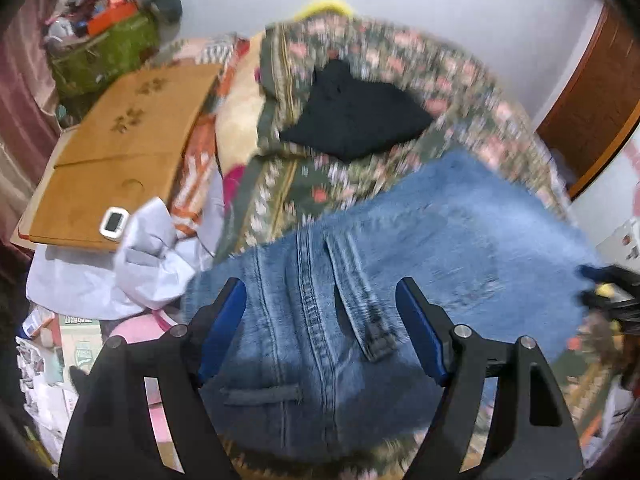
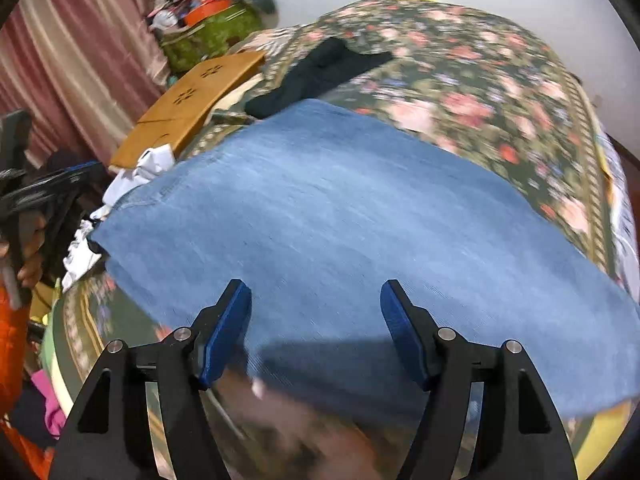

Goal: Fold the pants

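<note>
Stage: mid-fold, by my guess | blue denim pants lie flat on the floral bedspread, waistband toward my left gripper | both my grippers' fingers spread, holding nothing; right gripper over the leg panel | remaining: further folds, tidy.

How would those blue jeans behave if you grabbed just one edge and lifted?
The jeans would probably sag, since the denim drapes flat over the floral bedspread. The thick seams and belt loop suggest some weight. They look unlikely to slip from the open left gripper.
</note>
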The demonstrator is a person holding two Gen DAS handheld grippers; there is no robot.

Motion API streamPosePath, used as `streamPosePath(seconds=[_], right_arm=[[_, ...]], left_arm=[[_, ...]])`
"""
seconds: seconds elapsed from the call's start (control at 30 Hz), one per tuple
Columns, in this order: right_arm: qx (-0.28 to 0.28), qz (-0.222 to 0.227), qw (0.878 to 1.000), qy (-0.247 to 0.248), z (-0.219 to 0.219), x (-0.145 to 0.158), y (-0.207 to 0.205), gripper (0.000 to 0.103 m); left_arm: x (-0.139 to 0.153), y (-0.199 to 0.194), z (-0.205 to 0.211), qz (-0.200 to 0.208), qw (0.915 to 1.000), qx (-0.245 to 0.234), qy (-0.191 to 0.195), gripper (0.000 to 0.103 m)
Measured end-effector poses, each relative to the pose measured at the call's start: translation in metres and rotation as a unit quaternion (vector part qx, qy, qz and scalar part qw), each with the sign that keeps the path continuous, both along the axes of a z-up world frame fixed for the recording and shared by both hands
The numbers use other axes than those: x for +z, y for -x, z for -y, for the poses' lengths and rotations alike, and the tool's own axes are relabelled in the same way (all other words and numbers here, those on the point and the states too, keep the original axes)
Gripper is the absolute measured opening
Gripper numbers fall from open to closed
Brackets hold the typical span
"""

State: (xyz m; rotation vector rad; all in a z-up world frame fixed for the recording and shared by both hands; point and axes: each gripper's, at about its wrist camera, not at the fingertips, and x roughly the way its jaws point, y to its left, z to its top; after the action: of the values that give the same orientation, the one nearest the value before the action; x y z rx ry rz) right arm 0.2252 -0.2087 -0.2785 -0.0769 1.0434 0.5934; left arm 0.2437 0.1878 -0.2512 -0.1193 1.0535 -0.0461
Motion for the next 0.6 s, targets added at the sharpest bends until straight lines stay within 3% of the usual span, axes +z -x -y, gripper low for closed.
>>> streamPosePath(seconds=[0.1,0.17,0.3,0.47,0.6], right_arm=[[-0.031,-0.015,0.999,-0.012,0.036,0.011,-0.002,0.065],[-0.055,0.012,0.998,-0.003,0.056,0.021,-0.008,0.066],[-0.132,0.019,0.991,0.015,0.105,0.013,-0.038,0.068],[-0.189,-0.019,0.979,0.07,0.158,-0.043,-0.071,0.068],[-0.211,-0.047,0.976,0.022,0.201,-0.067,-0.059,0.068]], left_arm=[[-0.04,-0.009,0.015,-0.064,0.9977,-0.02,0.009,0.077],[-0.049,-0.006,0.015,-0.075,0.9968,-0.02,0.017,0.077],[-0.041,-0.001,0.016,-0.073,0.9972,-0.017,0.002,0.077],[-0.025,0.009,0.026,-0.061,0.9973,-0.011,-0.039,0.077],[-0.002,0.007,0.037,-0.043,0.9977,0.004,-0.053,0.077]])
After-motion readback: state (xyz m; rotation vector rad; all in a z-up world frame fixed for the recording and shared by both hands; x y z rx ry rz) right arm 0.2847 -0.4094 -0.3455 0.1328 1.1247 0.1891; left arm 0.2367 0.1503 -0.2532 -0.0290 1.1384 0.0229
